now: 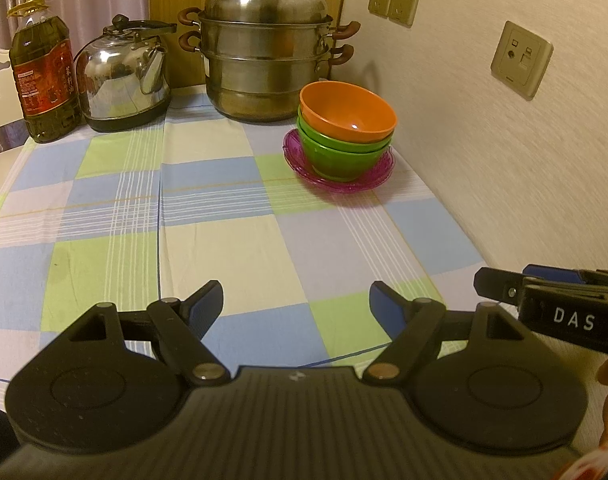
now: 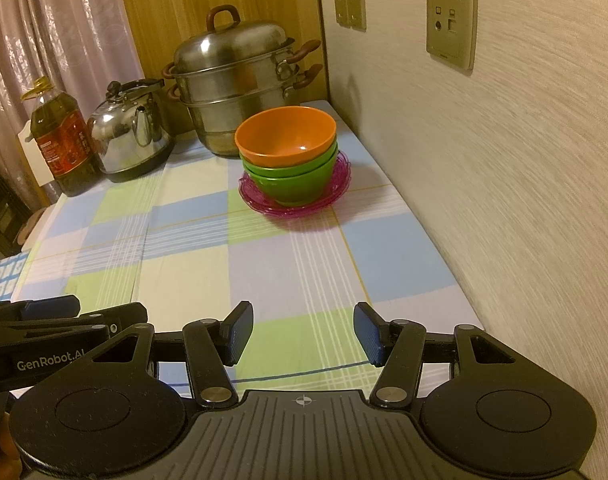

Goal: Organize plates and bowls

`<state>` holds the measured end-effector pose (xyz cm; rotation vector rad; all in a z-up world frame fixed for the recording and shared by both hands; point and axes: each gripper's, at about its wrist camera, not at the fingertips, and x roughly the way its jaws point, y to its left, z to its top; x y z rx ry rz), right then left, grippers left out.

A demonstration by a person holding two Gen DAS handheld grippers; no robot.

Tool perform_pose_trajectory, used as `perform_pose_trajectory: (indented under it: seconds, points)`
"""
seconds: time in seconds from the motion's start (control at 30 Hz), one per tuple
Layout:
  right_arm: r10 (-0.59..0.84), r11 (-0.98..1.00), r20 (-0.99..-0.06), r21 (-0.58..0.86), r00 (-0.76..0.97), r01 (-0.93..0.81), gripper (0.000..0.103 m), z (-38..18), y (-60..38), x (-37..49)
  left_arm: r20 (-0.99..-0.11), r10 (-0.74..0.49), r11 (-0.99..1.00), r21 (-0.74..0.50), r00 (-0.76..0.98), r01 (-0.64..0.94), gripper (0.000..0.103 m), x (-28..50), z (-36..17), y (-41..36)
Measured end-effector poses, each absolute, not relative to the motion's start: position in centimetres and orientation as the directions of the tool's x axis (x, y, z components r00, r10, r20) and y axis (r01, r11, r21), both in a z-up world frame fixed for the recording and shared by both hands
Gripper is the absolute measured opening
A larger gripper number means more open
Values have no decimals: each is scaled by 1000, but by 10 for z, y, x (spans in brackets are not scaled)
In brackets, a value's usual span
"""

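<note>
Orange plastic tops the stack: an orange bowl (image 1: pixel 350 110) sits nested in two green bowls (image 1: pixel 338 156), and the whole pile stands on a translucent pink plate (image 1: pixel 304 162) at the far right of the counter (image 1: pixel 224 240), close to the wall. A checked cloth in blue, green and cream covers the counter. Just behind the stack stands a tiered steel steamer pot (image 1: pixel 264 60) with its lid on; to its left are a steel kettle (image 1: pixel 122 80) and a bottle of cooking oil (image 1: pixel 42 76), all lined along the back edge.

Both tools hover over the near part of the cloth, well apart from the bowls. The left hand-held gripper (image 1: pixel 296 308) has its blue-padded jaws spread wide with nothing between them. The right hand-held gripper (image 2: pixel 302 332) stands about half open, also empty, only the cloth showing in its gap. Each one shows at the edge of the other's view, side by side. Wall sockets (image 1: pixel 522 64) are mounted on the textured wall to the right.
</note>
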<state>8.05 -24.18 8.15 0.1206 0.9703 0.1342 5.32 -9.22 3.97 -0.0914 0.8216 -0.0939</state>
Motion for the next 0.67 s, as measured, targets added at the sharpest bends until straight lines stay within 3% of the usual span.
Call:
perform_pose_trajectory:
  seconds: [0.67]
  points:
    - [168,985,-818,162,550,-60,56,75,-243,81,-719,-137,989,-134,682,58,81,50,36,-89]
